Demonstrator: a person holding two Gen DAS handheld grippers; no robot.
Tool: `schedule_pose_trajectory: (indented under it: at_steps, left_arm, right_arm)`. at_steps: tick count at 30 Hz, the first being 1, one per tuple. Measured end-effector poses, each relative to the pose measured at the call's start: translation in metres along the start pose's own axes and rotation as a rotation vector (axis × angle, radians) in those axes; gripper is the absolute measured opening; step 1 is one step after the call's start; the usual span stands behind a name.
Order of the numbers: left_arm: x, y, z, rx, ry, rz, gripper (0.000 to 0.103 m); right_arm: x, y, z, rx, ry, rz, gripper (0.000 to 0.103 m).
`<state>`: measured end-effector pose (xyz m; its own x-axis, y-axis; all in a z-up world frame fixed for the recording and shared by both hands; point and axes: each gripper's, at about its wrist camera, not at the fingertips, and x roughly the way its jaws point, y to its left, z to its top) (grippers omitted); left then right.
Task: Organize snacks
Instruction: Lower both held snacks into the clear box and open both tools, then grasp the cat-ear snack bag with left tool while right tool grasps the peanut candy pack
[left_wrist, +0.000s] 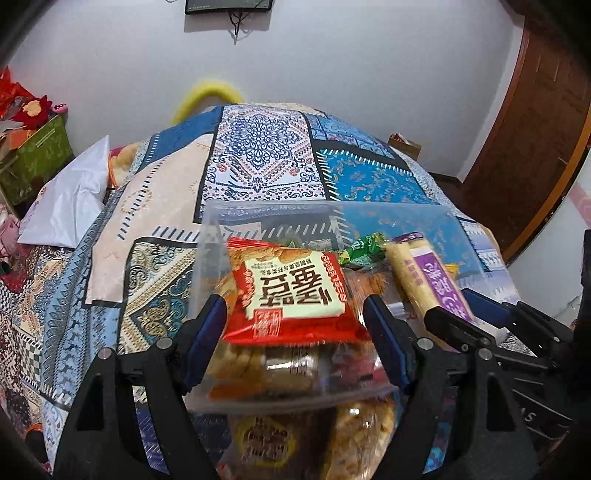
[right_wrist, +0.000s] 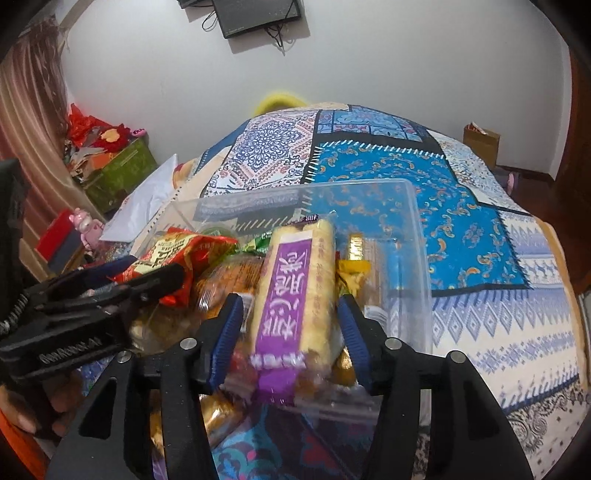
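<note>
Patchwork-covered bed (left_wrist: 258, 162), with a clear plastic bin (left_wrist: 210, 236) resting on it, heaped with wrapped snacks. Left hand-held gripper (left_wrist: 295, 317) angled down over the near end of the bin, jaws fairly wide, a red snack packet (left_wrist: 291, 291) between them — packet lying tilted on top of the pile, its right edge touching the right pad, the left pad just beside its other edge; hard to tell whether gripped or merely bracketed. Right hand-held gripper (right_wrist: 291, 325) just beside it, to the right, jaws moderately apart around a long yellow wafer pack with a purple label (right_wrist: 295, 291) — a sliver of gap visible on each side, so pads apparently not pressing. Wafer pack stretched lengthwise over the heap inside the bin, far end raised toward the back wall. Green-wrapped sweet (left_wrist: 364, 245) tucked between the two packs. More snack bags (left_wrist: 354, 435) blurred on the bed, just in front of the bin. White pillow (left_wrist: 70, 199) off to the left.
</note>
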<state>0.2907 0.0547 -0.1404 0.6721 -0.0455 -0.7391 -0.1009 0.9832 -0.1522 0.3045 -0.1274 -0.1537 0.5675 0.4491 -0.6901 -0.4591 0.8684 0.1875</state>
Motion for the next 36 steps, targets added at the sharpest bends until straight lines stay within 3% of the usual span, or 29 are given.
schedule_pose_trajectory:
  at_steps: [6,13,25,30,36]
  left_arm:
    - [-0.034,0.005,-0.008,0.016,-0.033,0.01,0.076]
    - [-0.047,0.013,-0.03,0.032,-0.007,0.033,0.077]
    - [-0.01,0.026,-0.078,-0.02,0.126,0.033,0.077]
    - [0.009,0.031,-0.092,-0.074,0.177,-0.019,0.077]
    - [0.006,0.032,-0.102,-0.05,0.153,-0.051,0.057]
  right_arm:
    - [-0.023,0.006,-0.002,-0.007,-0.03,0.015,0.052]
    - [-0.043,0.021,-0.011,-0.04,-0.051,0.021,0.056]
    - [-0.043,0.037,-0.04,-0.069,-0.004,0.041,0.057]
    - [-0.032,0.042,-0.049,-0.072,0.032,0.037,0.057]
    - [-0.015,0.049,-0.054,-0.063,0.082,0.04,0.057]
